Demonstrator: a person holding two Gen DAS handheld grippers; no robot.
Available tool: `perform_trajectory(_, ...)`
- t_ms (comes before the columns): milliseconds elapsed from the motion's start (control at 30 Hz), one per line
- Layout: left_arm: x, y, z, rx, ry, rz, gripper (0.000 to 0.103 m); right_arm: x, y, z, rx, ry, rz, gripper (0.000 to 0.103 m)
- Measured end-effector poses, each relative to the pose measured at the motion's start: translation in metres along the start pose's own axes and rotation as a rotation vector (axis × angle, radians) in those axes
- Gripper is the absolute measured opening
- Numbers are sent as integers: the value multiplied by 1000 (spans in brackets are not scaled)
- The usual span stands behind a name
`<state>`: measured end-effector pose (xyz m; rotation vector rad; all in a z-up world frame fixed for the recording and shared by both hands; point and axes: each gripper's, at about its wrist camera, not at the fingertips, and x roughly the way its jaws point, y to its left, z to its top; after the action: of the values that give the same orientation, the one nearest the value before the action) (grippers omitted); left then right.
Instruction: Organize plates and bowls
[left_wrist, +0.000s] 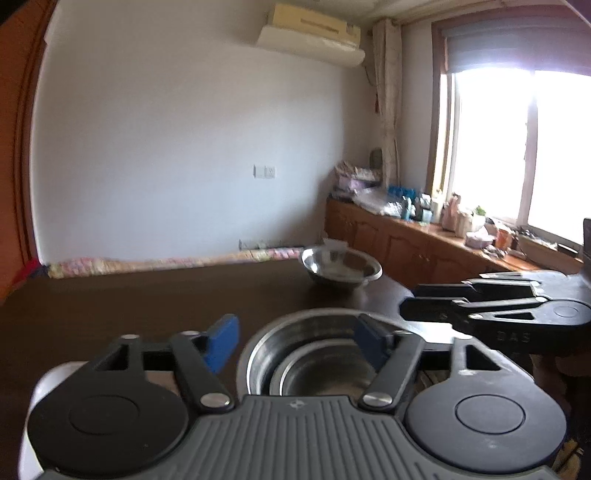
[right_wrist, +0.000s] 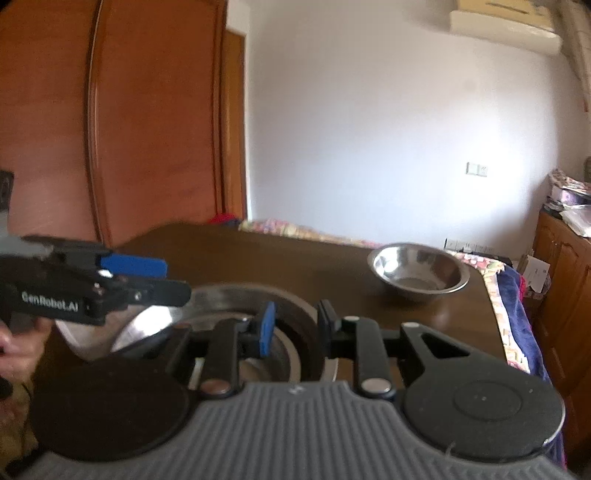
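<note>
A stack of nested steel bowls (left_wrist: 314, 362) sits on the dark wooden table (left_wrist: 129, 302) right under both grippers. It also shows in the right wrist view (right_wrist: 258, 332). A single steel bowl (left_wrist: 341, 266) stands farther back, also in the right wrist view (right_wrist: 419, 271). My left gripper (left_wrist: 295, 341) is open, its blue pads (left_wrist: 221, 341) spread over the stack's left rim, holding nothing. My right gripper (right_wrist: 295, 326) is open over the stack's rim and enters the left wrist view from the right (left_wrist: 498, 306). The left gripper appears at left in the right wrist view (right_wrist: 110, 280).
A wooden cabinet (left_wrist: 424, 247) with clutter runs under the bright window at right. A patterned cloth (right_wrist: 506, 295) hangs over the table's right edge. A wooden wardrobe (right_wrist: 129, 129) stands at left. A white object (left_wrist: 40, 406) lies at the near left.
</note>
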<state>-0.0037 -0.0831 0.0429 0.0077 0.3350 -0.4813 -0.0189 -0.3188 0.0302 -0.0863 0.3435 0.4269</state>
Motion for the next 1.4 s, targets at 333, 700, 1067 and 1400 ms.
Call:
perform_trajectory(333,-36,0,2,-46,-123,56,103,-38,2,-15,53,-144,-123,63)
perform_trajectory(700,-49,2,-9,-43,-136,127,103,-56,14,-27,45,-222,-194,103)
perform_trajectory(1067,-45,2,3,-17,-132,122,103,-57,8,-27,65,-238,-248,103)
perform_trajectory(1400,6,4,44,33,-100,49,103,-37,-24,-18,80,-231,-266,103)
